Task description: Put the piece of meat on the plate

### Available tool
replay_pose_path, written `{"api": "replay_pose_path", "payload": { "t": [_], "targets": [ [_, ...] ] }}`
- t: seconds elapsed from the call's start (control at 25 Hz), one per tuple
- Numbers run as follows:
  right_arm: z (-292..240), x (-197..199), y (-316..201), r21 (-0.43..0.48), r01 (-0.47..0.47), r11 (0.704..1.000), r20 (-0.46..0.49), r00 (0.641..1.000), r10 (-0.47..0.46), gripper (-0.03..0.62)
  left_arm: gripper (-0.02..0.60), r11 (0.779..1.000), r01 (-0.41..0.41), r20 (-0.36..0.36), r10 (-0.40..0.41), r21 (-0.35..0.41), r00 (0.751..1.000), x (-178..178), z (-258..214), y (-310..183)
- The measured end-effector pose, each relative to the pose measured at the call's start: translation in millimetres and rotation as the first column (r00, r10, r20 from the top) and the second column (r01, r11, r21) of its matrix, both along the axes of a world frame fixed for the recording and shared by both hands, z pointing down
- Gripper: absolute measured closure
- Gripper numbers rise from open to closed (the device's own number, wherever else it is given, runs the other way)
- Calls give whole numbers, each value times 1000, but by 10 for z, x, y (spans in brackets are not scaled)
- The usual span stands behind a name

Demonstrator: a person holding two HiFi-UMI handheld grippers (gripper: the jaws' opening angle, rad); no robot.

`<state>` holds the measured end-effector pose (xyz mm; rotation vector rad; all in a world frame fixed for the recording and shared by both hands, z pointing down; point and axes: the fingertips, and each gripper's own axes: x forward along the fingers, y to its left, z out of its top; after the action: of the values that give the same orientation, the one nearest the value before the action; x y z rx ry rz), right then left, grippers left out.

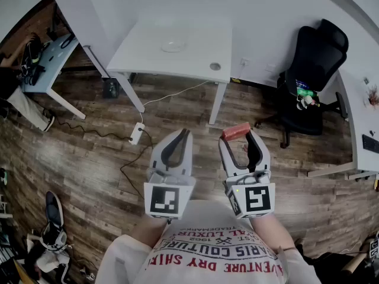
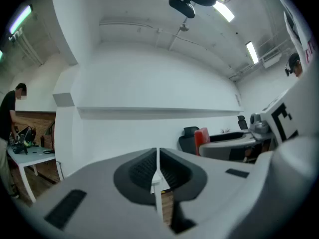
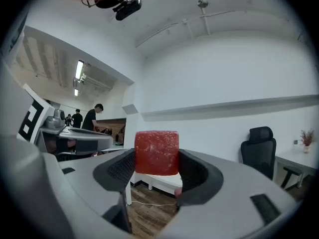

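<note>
A red block of meat (image 1: 236,131) is clamped between the tips of my right gripper (image 1: 237,136), held level over the wooden floor, short of the white table (image 1: 148,55). In the right gripper view the meat (image 3: 157,152) fills the gap, both pads pressed on its sides, at my right gripper (image 3: 157,166). On the table's middle rests a pale, shallow plate (image 1: 173,45). My left gripper (image 1: 181,136) floats beside the right one, its jaws closed together with nothing between them; the left gripper view shows my left gripper (image 2: 157,171) tip to tip and the meat (image 2: 201,136) at its right.
A black office chair (image 1: 311,76) stands at the right, by a white desk edge (image 1: 355,123). A power strip and cable (image 1: 137,132) lie on the floor under the table. Another desk (image 1: 47,61) with gear is far left, with a person (image 2: 9,114) beside it. A round disc (image 1: 215,66) sits near the table's right corner.
</note>
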<state>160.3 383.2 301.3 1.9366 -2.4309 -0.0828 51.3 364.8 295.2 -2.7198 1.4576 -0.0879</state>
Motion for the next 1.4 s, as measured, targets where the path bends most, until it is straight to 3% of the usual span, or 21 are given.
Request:
{"api": "replay_pose_path", "payload": {
  "t": [0.24,0.56,0.84,1.12,1.4],
  "targets": [
    [27,132,206,-14,14,1000,12,1000,-14,318,562,999,4,29,-5,37,1000,146,-88,264],
    [-23,240,464,22,58,998,46,997,-59,319,563,1000,25,15,-25,19,1000,289,-22,503],
    [121,325,542,-22,113,993,38,993,-112,318,563,998,65,9,-65,-11,998,337,60,600],
    [182,217,404,-18,168,986,14,986,-168,318,563,993,118,-6,-118,-25,993,172,130,520],
    [240,-160,-125,-28,191,981,13,982,-191,318,563,990,144,-16,-144,-13,989,-265,147,7]
  ]
}}
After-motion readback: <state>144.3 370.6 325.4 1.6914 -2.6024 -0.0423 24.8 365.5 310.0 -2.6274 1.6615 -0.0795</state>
